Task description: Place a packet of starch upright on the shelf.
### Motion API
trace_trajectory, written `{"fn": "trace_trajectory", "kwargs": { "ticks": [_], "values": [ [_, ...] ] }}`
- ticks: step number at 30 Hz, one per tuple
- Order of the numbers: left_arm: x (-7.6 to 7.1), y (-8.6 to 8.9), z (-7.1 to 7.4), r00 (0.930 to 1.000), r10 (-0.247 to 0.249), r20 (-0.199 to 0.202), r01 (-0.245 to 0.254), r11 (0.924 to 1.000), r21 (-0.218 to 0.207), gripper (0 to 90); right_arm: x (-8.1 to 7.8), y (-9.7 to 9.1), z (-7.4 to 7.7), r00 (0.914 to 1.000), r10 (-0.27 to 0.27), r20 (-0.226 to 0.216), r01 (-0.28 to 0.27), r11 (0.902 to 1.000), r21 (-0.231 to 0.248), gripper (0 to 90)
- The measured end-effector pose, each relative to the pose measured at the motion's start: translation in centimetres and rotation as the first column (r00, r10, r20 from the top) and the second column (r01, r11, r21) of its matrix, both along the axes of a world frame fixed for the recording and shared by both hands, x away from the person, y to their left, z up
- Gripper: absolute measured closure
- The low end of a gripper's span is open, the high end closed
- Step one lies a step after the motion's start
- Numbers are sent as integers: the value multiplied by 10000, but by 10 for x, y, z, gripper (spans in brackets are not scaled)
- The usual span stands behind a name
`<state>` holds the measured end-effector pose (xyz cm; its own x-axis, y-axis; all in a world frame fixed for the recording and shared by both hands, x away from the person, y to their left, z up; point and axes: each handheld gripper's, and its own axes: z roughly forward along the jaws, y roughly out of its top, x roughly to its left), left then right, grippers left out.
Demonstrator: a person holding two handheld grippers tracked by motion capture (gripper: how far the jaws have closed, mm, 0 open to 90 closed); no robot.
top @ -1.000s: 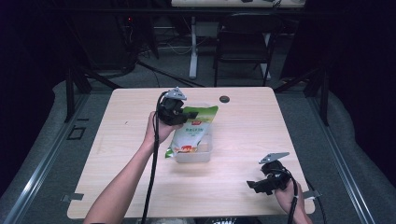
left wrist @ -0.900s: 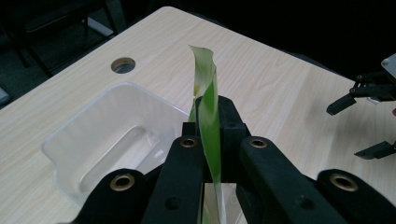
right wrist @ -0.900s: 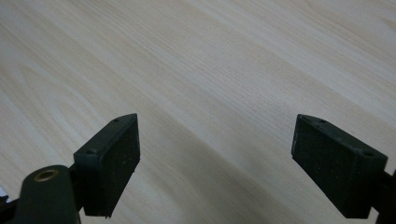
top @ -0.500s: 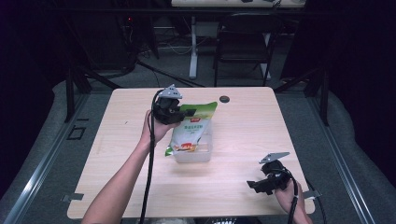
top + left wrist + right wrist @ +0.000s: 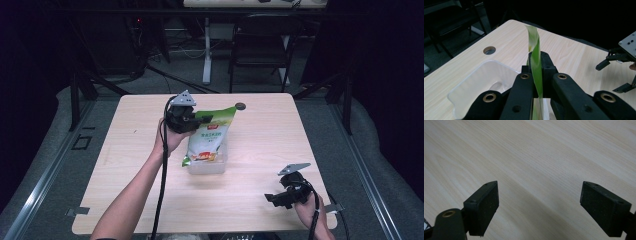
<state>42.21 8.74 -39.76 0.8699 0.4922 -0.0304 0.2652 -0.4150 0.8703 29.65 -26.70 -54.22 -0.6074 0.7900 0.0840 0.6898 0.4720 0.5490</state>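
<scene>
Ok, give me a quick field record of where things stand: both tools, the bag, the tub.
left tool: shut on the green top edge of the snack bag, seen clamped between the jaws in the left gripper view
snack bag: held tilted, lower end inside the clear plastic tub
clear plastic tub: on the wooden table, mid-table
right tool: open, nothing between the jaws, near the table's front right corner, apart from the tub

Looks like a dark lab or test room. Pale wooden worktop [image 5: 150, 200] with a round cable hole [image 5: 240, 106] near its far edge, black folding chair [image 5: 260, 45] behind, cables on grey carpet [image 5: 210, 70], metal floor rails [image 5: 45, 180] alongside.
</scene>
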Motion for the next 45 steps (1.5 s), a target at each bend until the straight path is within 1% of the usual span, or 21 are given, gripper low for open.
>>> {"fn": "trace_trajectory", "kwargs": {
  "ticks": [5,8,9,14,15,16,17,20,21,24,25,27,29,34,35,38,42,45],
  "values": [
    [0,-3,0,9998,-3,209,3,10000,-26,900,0,0,0,10000,-1,-31,1,10000,0,150],
    [1,-2,-1,9997,-22,240,23,10000,-53,900,0,-1,0,10000,23,-24,-23,10000,-67,149],
    [1,-2,-2,9997,44,253,-42,9999,-107,900,0,-1,0,10000,19,-18,-19,10000,-71,149],
    [3,0,-4,9990,91,437,-83,9998,-188,900,0,-1,1,10000,32,-14,-32,10000,-58,149],
    [3,0,-5,9989,95,449,-85,9997,-236,900,0,-1,2,10000,38,-9,-39,9997,-251,149],
    [3,0,-7,9985,132,532,-117,9995,-277,900,0,0,0,10000,23,-27,-23,10000,19,149],
    [4,1,-8,9984,117,561,-103,9996,-260,900,0,0,0,10000,35,-36,-35,10000,-18,149],
    [7,4,-14,9992,153,370,-142,9995,-282,900,0,0,0,10000,4,-2,-4,10000,2,150],
    [8,4,-16,9993,162,341,-155,9997,-200,900,-1,0,0,10000,-5,20,5,10000,75,149],
    [8,6,-20,9996,158,240,-156,9998,-92,900,0,0,-1,10000,31,-14,-31,10000,87,149],
    [8,7,-23,9997,169,173,-167,9998,-115,900,0,0,-1,10000,51,-52,-51,10000,34,150],
    [8,9,-25,9997,222,112,-220,9996,-166,900,-1,0,-1,10000,45,-65,-45,10000,57,149],
    [8,9,-26,9998,214,60,-213,9995,-232,899,-1,0,-1,9999,25,-102,-25,10000,43,149],
    [7,10,-25,9994,340,-82,-342,9992,-193,898,-1,0,-1,10000,17,-86,-17,10000,42,150],
    [7,12,-24,9989,406,-226,-410,9990,-197,897,-1,0,-1,10000,36,-63,-35,10000,62,149],
    [5,13,-23,9977,563,-379,-568,9983,-123,896,-1,1,-1,9999,9,-103,-9,10000,27,150],
    [4,16,-21,9961,742,-482,-738,9972,96,894,-1,0,0,9999,57,-145,-56,10000,48,149],
    [3,17,-20,9950,833,-544,-826,9965,152,893,-1,0,0,9999,54,-142,-53,10000,46,149]
  ]
}}
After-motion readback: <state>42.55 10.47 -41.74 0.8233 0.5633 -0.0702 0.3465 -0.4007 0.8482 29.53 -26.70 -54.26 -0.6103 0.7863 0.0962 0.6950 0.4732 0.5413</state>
